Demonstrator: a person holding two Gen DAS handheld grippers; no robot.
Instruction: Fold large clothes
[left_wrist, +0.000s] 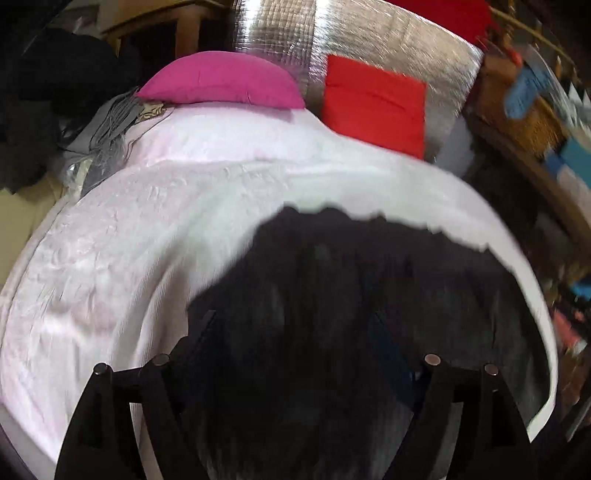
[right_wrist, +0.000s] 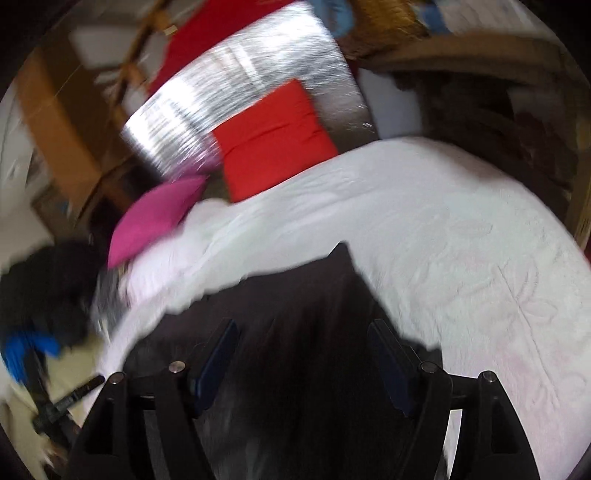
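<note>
Black, blurred fabric: I see the dark garment (left_wrist: 351, 295) lying on the white bedspread (left_wrist: 147, 240), its far edge ragged. My left gripper (left_wrist: 295, 332) and right gripper (right_wrist: 303, 339) both stand spread wide over it, clamping nothing.

pink cushion (left_wrist: 221, 79), red cushion (left_wrist: 375, 101), white bedspread (left_wrist: 129, 236).

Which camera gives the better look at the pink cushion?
The left wrist view: the pink cushion appears whole and fairly sharp at the far end of the white bedspread. In the right wrist view the cushion is smeared by motion blur, off to the left.
</note>
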